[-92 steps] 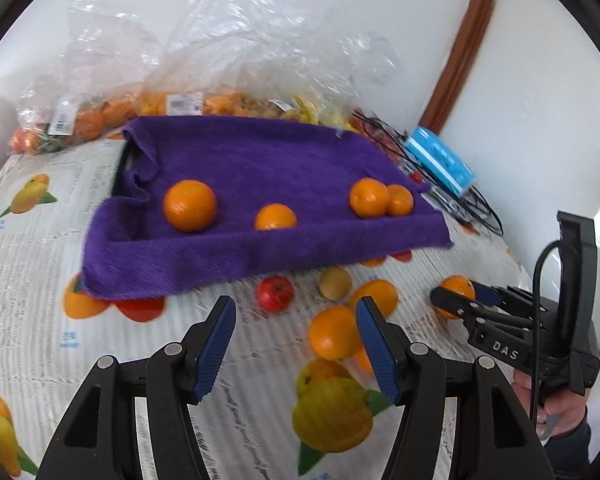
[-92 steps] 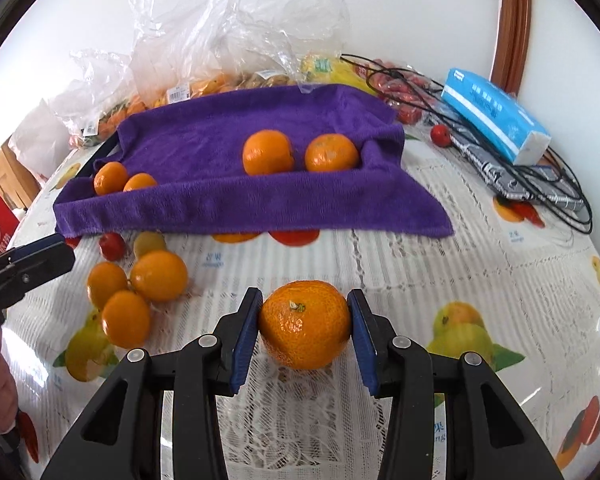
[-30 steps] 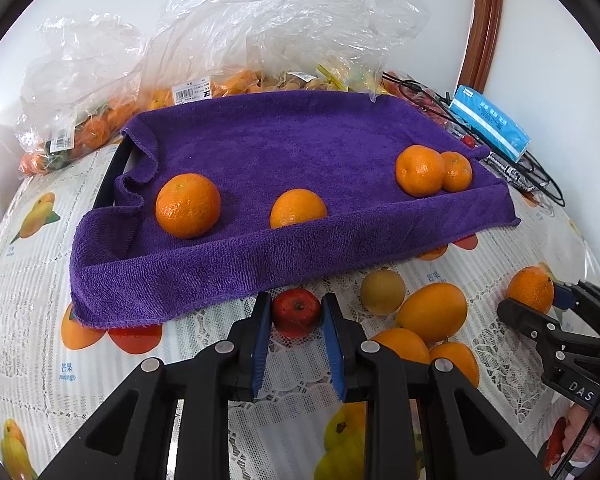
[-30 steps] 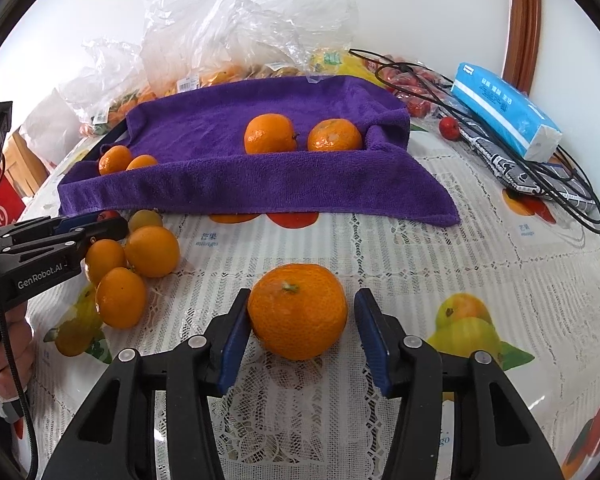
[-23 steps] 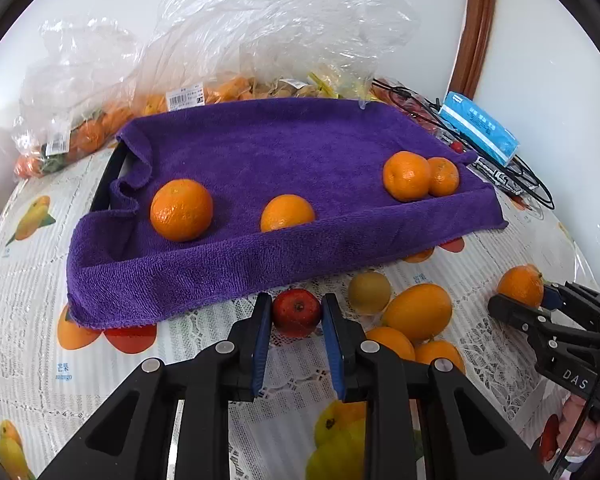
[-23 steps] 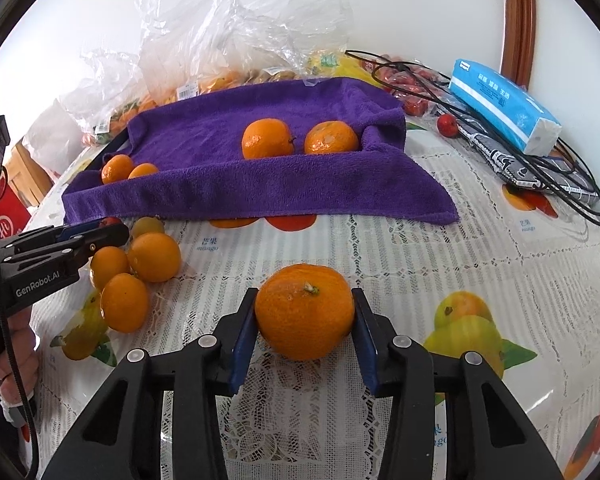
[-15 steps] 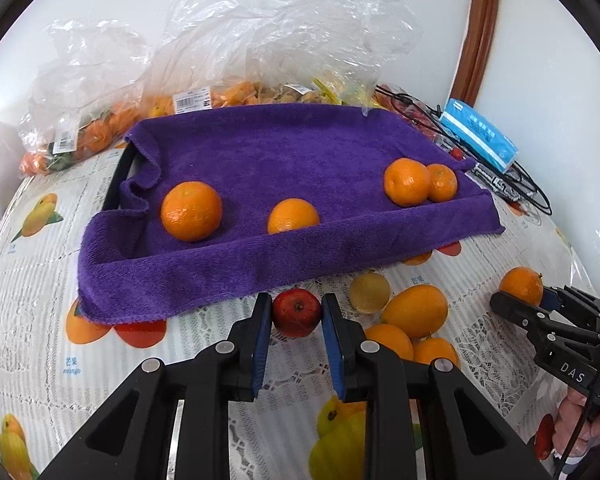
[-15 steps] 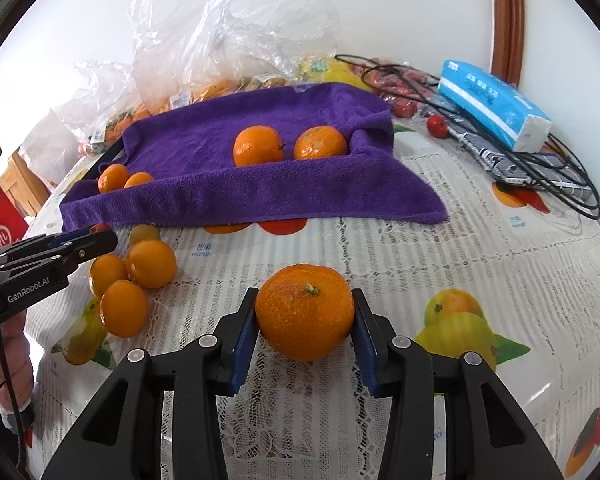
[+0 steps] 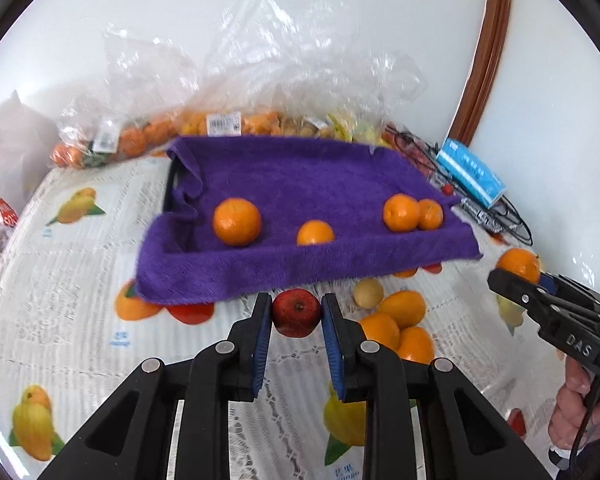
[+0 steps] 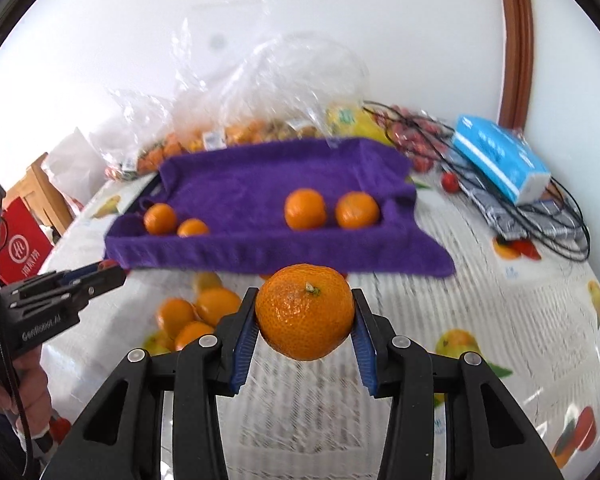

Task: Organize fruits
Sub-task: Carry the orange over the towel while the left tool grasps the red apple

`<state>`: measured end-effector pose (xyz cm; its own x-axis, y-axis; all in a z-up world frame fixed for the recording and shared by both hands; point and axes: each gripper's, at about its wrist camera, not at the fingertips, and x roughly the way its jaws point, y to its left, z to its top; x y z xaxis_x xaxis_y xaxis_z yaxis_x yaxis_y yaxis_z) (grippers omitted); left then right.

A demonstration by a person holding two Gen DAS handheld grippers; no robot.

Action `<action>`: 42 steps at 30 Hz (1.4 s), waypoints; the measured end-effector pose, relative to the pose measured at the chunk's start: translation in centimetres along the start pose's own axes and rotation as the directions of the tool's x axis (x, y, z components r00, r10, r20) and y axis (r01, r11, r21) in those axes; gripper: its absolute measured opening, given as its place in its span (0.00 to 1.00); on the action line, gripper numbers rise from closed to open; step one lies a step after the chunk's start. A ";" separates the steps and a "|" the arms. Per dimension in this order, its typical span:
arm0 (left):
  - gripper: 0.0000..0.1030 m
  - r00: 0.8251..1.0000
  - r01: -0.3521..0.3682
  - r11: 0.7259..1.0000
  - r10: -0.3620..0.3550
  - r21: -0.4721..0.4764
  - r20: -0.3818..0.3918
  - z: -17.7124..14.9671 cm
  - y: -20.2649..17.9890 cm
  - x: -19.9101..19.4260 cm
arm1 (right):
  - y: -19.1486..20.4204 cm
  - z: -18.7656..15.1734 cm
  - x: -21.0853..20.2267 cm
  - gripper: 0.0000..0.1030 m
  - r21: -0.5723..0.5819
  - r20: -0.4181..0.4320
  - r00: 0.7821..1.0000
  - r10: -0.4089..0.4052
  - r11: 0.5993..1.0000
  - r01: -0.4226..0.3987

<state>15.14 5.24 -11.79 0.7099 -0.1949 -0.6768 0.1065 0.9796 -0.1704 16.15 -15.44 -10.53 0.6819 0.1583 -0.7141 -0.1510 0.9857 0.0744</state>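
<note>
Rig appearance, both hand-held grippers

My left gripper (image 9: 296,316) is matte black with blue ribbed pads on its fingers (image 9: 262,336) and round silver screws at the linkage joints; from the other wrist view I read white "GenRobot.AI" lettering on its side and see a thin black cable hanging from it. My right gripper (image 10: 305,312) has the same build (black links, blue pads, silver screws), with white "DAS" lettering and a black cable past the hand (image 9: 580,412).
</note>
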 end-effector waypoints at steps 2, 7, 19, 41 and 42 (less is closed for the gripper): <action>0.23 1.000 0.007 1.000 -0.007 -0.010 0.016 0.6 0.2 -0.8 | 0.5 1.0 0.0 0.42 -0.004 0.012 1.000 0.003 1.000 -0.003; 0.23 0.996 -0.017 0.999 0.020 -0.037 0.088 3.0 1.0 -1.7 | 1.2 3.8 0.2 0.42 -0.014 0.054 0.999 0.007 1.000 -0.007; 0.23 0.990 -0.034 0.990 0.052 -0.137 0.128 8.1 2.2 1.9 | 1.7 9.2 4.6 0.42 -0.025 0.086 0.994 0.069 0.997 -0.067; 0.23 0.995 -0.052 0.980 0.067 -0.193 0.072 7.4 4.3 6.8 | 3.5 7.6 11.9 0.42 -0.070 -0.038 0.973 0.228 0.971 -0.230; 0.23 0.995 -0.054 0.980 0.068 -0.190 0.071 7.4 4.3 6.9 | 3.6 7.4 12.1 0.42 -0.072 -0.046 0.973 0.224 0.971 -0.227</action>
<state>25.60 8.43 -11.91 0.7630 -0.1236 -0.6345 -0.0661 0.9615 -0.2667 29.21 -9.54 -13.77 0.5967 0.3727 -0.7107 -0.3534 0.9172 0.1842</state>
